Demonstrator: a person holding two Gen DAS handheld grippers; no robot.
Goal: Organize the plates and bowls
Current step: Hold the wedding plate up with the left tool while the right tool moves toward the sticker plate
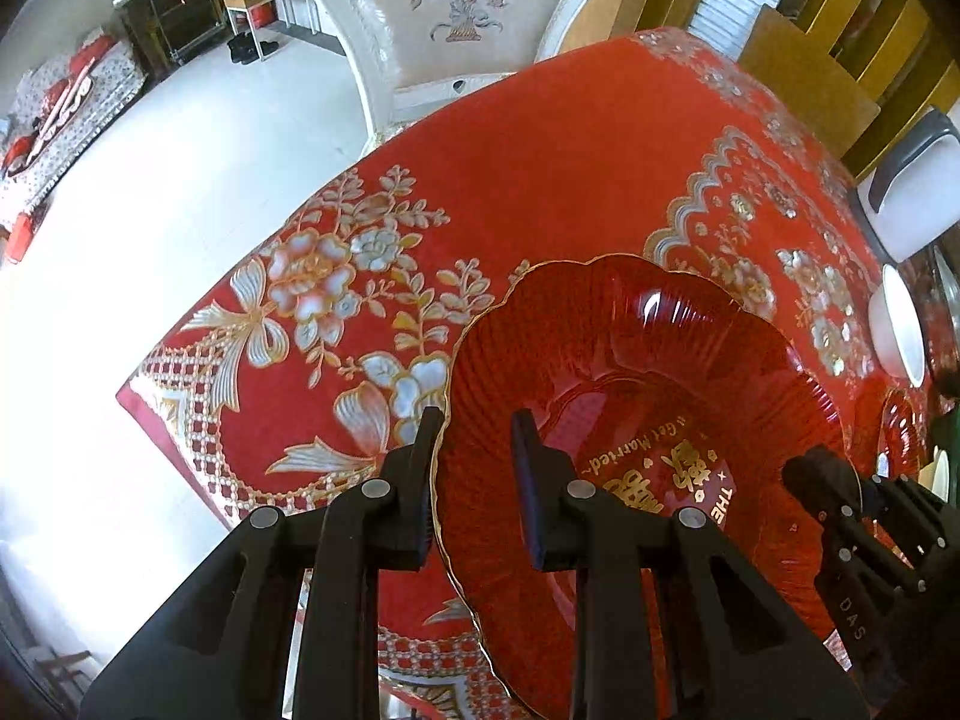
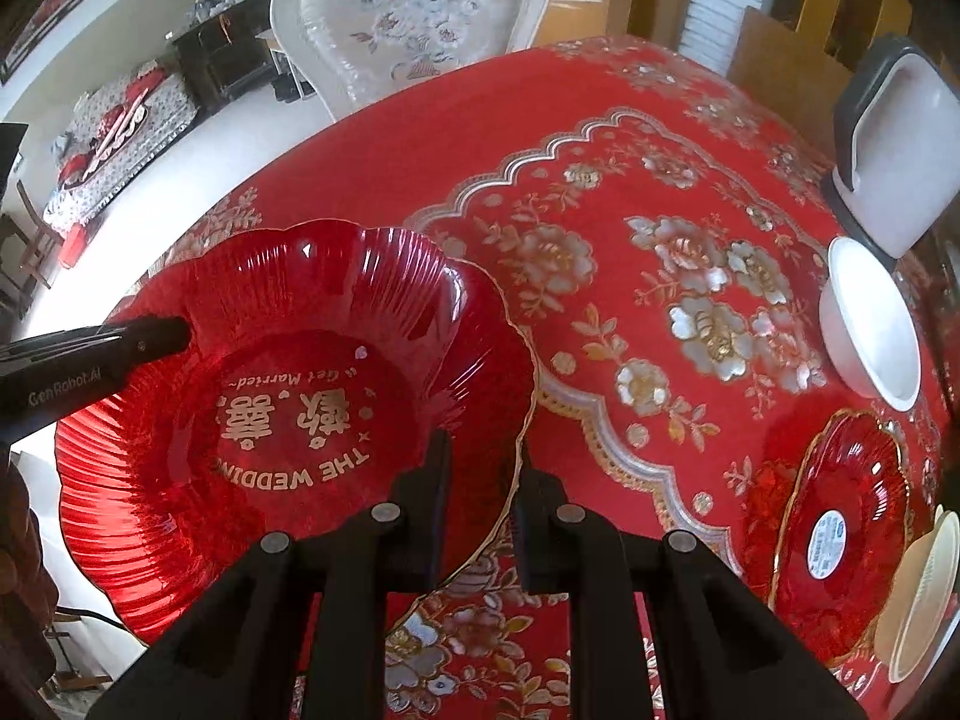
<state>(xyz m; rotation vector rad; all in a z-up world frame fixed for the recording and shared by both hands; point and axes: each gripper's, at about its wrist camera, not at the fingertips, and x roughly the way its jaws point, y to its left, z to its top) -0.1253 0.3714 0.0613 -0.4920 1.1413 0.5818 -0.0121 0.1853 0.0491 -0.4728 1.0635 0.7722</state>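
Because each gripper pinches an opposite edge, the left gripper (image 1: 474, 468) and right gripper (image 2: 483, 474) carry the big red plate (image 2: 288, 408) level above the near table (image 2: 600, 138) corner, both clamped on its rim; beyond wait one smaller red plate (image 2: 840, 528), one white bowl (image 2: 870, 324) and pale dishes (image 2: 924, 588) I cannot count
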